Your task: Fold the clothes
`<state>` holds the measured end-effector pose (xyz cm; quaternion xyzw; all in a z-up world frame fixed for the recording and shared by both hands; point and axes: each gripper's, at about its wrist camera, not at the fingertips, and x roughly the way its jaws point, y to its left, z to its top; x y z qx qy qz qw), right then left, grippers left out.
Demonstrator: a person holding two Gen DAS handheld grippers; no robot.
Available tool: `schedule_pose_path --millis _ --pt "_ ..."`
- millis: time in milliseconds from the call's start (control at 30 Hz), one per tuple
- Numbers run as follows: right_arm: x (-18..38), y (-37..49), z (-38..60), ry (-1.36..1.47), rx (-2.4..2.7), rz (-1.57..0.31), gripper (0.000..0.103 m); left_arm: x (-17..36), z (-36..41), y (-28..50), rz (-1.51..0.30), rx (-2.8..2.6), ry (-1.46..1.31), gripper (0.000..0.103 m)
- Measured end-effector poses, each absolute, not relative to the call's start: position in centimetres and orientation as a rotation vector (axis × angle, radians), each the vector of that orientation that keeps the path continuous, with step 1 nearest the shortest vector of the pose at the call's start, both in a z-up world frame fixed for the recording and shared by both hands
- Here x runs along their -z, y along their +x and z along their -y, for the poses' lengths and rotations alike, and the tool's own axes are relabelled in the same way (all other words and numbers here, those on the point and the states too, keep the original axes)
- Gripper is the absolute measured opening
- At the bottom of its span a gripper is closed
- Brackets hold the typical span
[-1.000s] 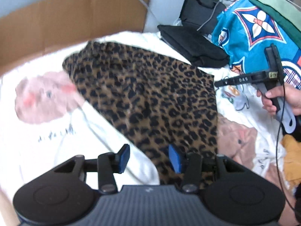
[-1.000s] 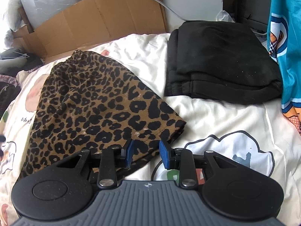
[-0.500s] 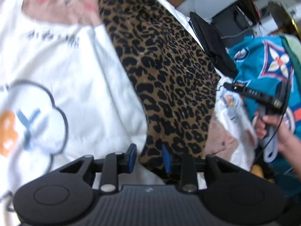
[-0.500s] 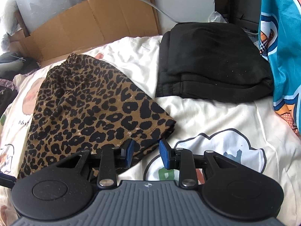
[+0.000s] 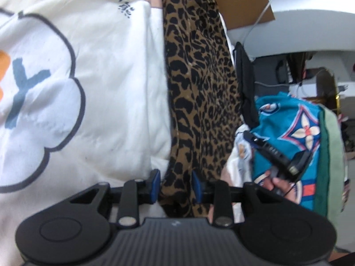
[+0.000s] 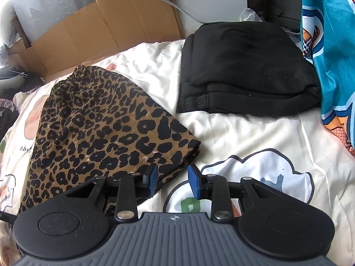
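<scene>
A folded leopard-print garment (image 5: 199, 88) (image 6: 99, 133) lies flat on the white cartoon-print bedsheet (image 5: 88, 88) (image 6: 244, 133). My left gripper (image 5: 175, 185) is at the garment's near edge, its blue pads apart with the fabric bunched between them. My right gripper (image 6: 172, 180) stands open at the garment's near right corner, its left pad over the fabric edge and its right pad over bare sheet. The left wrist view also shows the right gripper (image 5: 247, 135) from the side, held by a hand (image 5: 277, 181).
A folded black garment (image 6: 244, 66) (image 5: 246, 84) lies beyond the leopard one. A teal patterned cloth (image 6: 332, 55) (image 5: 295, 128) hangs at the right. Flattened cardboard (image 6: 99, 26) and a grey cable (image 6: 177, 6) stand along the back.
The left gripper has swung round and down to the garment's edge, its pads narrowing around the fabric. The right gripper has stayed at the corner, edging slightly back.
</scene>
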<state>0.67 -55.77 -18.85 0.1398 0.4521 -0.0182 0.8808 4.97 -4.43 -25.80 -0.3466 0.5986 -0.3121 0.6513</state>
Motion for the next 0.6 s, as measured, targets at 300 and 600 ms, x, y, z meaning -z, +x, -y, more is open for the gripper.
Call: schedule_pose_path --millis 300,600 --pt "19.7 1.0 55.4 0.264 0.048 -0.978 0.037 26.0 5.9 5.0 -1.335 0.735 -0.736 0.041" --pt "19.9 1.9 55.5 0.339 0.056 -0.95 0.037 26.0 6.4 4.8 -1.36 0.739 -0.72 0.012"
